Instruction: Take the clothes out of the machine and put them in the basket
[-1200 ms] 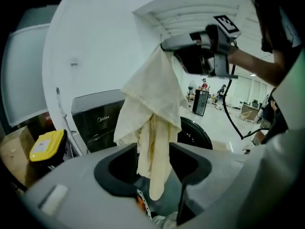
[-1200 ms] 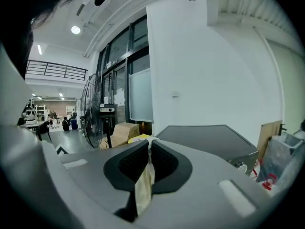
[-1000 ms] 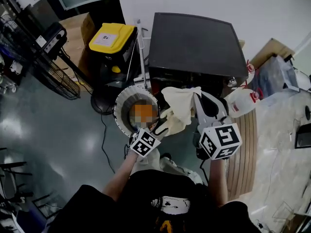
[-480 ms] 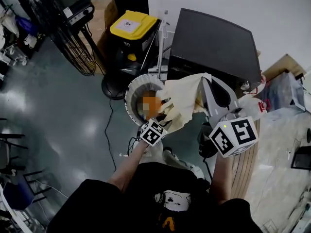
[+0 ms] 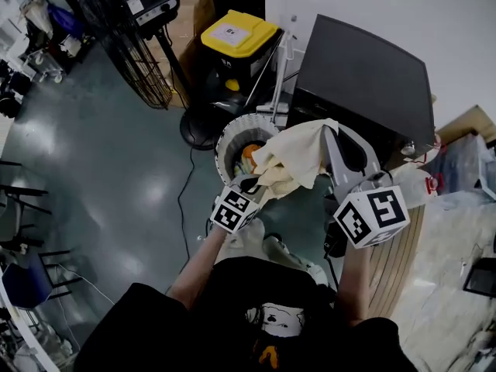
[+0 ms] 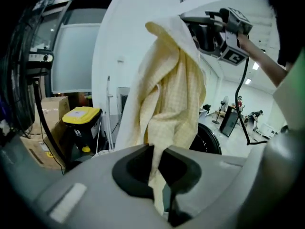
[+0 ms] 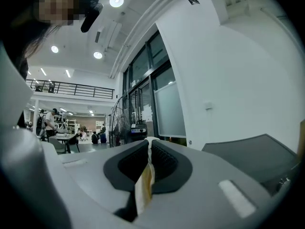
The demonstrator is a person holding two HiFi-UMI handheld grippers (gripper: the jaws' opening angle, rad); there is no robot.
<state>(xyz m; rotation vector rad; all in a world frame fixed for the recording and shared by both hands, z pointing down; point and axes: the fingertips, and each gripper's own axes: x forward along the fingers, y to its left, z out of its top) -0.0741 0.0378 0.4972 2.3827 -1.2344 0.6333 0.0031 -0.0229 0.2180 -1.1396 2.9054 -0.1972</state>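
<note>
The left gripper point(image 6: 158, 159) has its jaws clamped on a lower fold of the pale yellow cloth point(image 6: 167, 94). The right gripper point(image 7: 148, 151), held higher and farther, has its jaws pinched together on the cloth's top edge. The cloth hangs slack between the two. It is out of the black machine point(image 5: 364, 76), in front of its near left corner and over the right rim of the white slatted basket point(image 5: 231, 134). Inside the basket lies what looks like an orange garment point(image 5: 249, 152), though it is partly covered. A yellow-lidded bin point(image 5: 236, 33) stands beyond the basket, to the far left.
</note>
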